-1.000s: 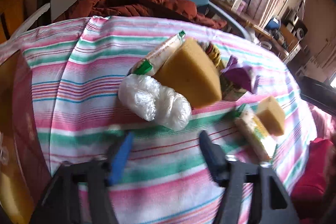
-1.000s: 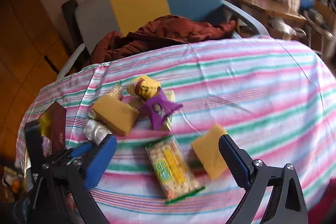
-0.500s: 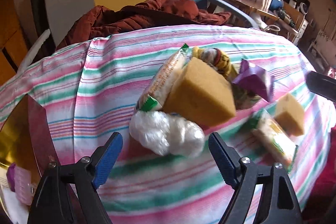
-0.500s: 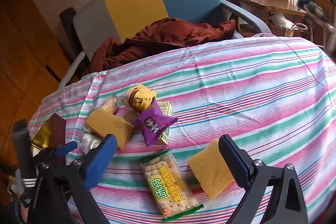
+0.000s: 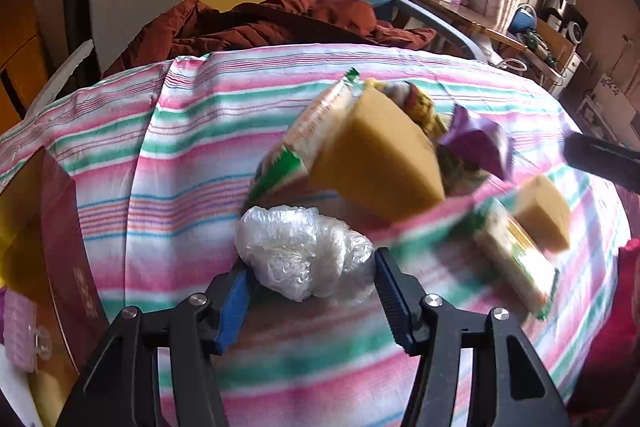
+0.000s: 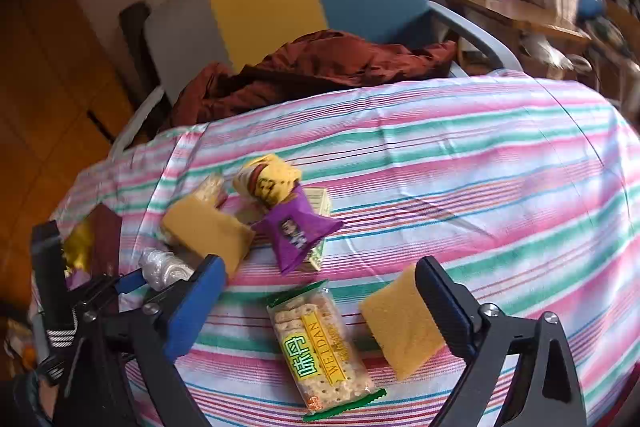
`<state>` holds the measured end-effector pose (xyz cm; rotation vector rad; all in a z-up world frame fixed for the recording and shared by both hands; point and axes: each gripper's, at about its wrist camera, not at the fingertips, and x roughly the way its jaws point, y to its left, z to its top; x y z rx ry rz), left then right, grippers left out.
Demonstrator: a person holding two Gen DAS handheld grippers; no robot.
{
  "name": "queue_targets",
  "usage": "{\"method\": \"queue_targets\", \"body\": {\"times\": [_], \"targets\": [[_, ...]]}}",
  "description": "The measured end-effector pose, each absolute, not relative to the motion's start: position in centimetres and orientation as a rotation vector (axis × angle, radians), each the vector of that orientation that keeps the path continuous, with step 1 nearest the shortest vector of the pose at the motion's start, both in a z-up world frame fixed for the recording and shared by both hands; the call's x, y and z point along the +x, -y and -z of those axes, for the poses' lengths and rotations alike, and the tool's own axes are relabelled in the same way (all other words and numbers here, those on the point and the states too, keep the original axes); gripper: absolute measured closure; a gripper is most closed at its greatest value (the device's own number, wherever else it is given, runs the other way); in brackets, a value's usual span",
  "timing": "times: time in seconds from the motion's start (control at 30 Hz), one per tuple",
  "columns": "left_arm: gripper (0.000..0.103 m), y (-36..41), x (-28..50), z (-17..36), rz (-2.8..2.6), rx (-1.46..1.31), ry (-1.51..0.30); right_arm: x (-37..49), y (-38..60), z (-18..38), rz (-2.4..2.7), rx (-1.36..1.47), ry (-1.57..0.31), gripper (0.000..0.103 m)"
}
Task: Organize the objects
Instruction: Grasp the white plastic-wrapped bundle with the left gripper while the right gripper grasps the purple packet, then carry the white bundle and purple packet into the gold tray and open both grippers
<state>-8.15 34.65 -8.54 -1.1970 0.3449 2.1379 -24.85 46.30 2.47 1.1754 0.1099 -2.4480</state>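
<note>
A crumpled clear plastic bag (image 5: 304,251) lies on the striped tablecloth (image 5: 180,155). My left gripper (image 5: 310,291) has its jaws on either side of the bag's near end, touching or almost touching it. Behind the bag are a large yellow sponge (image 5: 376,163), a cracker packet (image 5: 312,131) and a purple snack pouch (image 5: 476,143). My right gripper (image 6: 320,307) is open above a Weidan cracker packet (image 6: 320,343) and a small yellow sponge (image 6: 400,327). The bag (image 6: 160,263) and the left gripper (image 6: 120,287) also show in the right wrist view.
An open red box (image 5: 60,247) with gold lining stands at the table's left edge, with a pink hair clip (image 5: 20,327) inside. A yellow pouch (image 6: 268,183) and a small green carton (image 6: 320,203) lie mid-table. A chair with a brown jacket (image 6: 320,63) stands behind.
My left gripper has moved forward onto the plastic bag and its jaws have narrowed around it. My right gripper has stayed open and barely shifted.
</note>
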Motion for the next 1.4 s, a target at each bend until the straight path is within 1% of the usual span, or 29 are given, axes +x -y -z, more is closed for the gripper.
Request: {"method": "queue_targets", "body": {"times": [0.03, 0.2, 0.27, 0.4, 0.47, 0.5, 0.53, 0.63, 0.73, 0.83, 1.03, 1.17, 1.23, 1.4], "targets": [[0.043, -34.4, -7.7, 8.4, -2.129, -1.194, -0.342, -24.9, -45.6, -2.4, 2.429, 1.173, -0.153, 0.016], [0.043, -33.4, -6.4, 7.6, -2.102, -1.170, -0.331, -26.4, -42.5, -2.1, 2.359, 1.166, -0.383, 0.023], [0.043, -33.1, -6.0, 7.2, -2.088, -1.161, -0.326, -27.6, -41.3, -1.6, 2.304, 1.192, -0.457, 0.023], [0.043, -32.7, -5.6, 6.6, -2.067, -1.156, -0.299, -29.5, -39.1, 0.5, 2.211, 1.265, -0.667, 0.025], [0.043, -32.7, -5.4, 6.3, -2.058, -1.151, -0.290, -30.1, -38.8, 1.3, 2.200, 1.290, -0.740, 0.037], [0.043, -32.6, -5.2, 6.2, -2.054, -1.150, -0.292, -30.3, -38.7, 1.7, 2.190, 1.305, -0.772, 0.056], [0.043, -32.6, -5.1, 6.2, -2.052, -1.148, -0.292, -30.4, -38.7, 1.9, 2.179, 1.306, -0.779, 0.061], [0.043, -32.5, -4.7, 6.1, -2.048, -1.146, -0.285, -29.6, -39.2, 1.8, 2.196, 1.288, -0.747, 0.063], [0.043, -32.1, -4.4, 5.9, -2.043, -1.143, -0.276, -28.0, -39.8, 1.1, 2.238, 1.265, -0.724, 0.064], [0.043, -31.6, -3.9, 5.2, -2.044, -1.124, -0.268, -26.1, -40.6, 0.2, 2.251, 1.247, -0.647, 0.064], [0.043, -28.9, -2.8, 2.3, -2.081, -1.047, -0.219, -22.0, -39.7, -1.4, 2.222, 1.192, -0.516, 0.064], [0.043, -25.5, -2.9, 0.0, -2.148, -0.994, -0.175, -19.6, -37.0, -2.6, 2.178, 1.128, -0.461, 0.064], [0.043, -23.0, -3.6, -1.0, -2.193, -0.993, -0.124, -18.6, -35.1, -2.9, 2.146, 1.098, -0.447, 0.064], [0.043, -16.8, -5.8, -2.2, -2.345, -0.995, -0.048, -16.0, -29.2, -3.4, 2.042, 1.041, -0.429, 0.064]]}}
